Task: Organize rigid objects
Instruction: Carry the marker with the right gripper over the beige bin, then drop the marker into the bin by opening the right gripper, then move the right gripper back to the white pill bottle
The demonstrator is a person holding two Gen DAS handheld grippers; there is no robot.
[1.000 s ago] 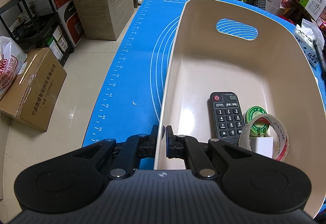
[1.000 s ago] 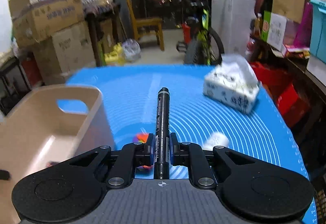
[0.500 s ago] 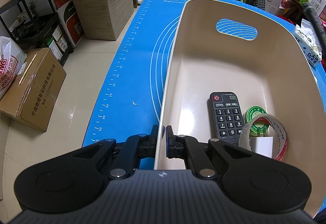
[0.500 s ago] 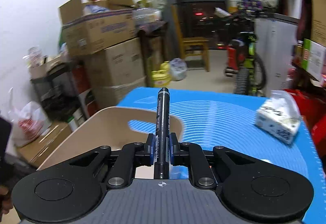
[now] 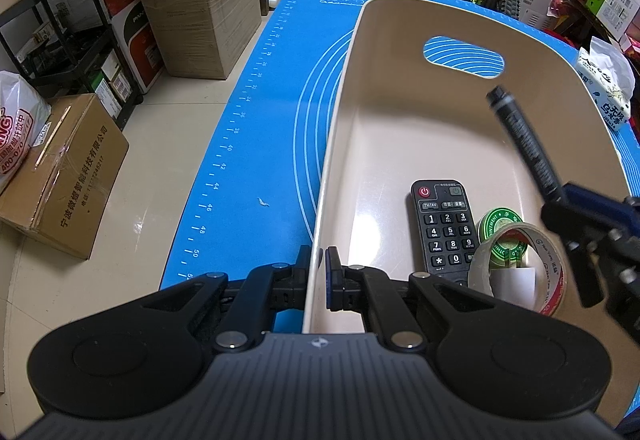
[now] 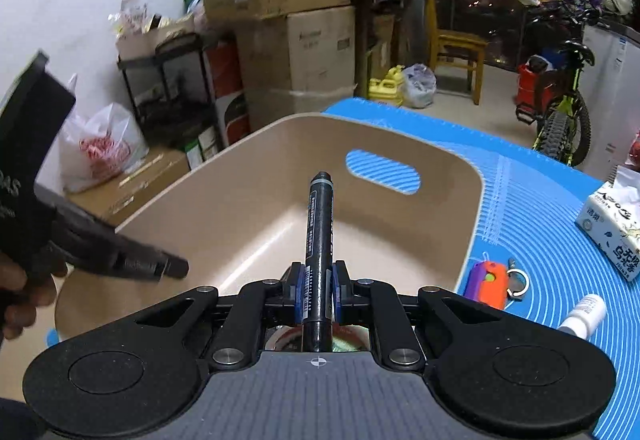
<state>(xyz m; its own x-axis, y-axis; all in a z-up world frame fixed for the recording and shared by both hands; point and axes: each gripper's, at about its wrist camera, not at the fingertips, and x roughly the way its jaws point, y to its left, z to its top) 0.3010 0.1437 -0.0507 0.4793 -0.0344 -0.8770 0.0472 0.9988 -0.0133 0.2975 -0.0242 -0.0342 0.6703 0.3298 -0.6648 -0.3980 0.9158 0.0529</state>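
The marker (image 6: pixel 320 240) is pinched by the right gripper (image 6: pixel 316 290) above the bin (image 5: pixel 336 143) (rim clamped by the left gripper (image 5: pixel 318 272)); release inside is called for next.

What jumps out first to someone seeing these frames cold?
The black marker pen, clamped in the right gripper, pointing out over the big beige plastic bin on the blue mat. Next, the left gripper pinching the bin's near wall. Then the bin's contents at its near end: a black remote control, a clear tape roll and a green-labelled roll.
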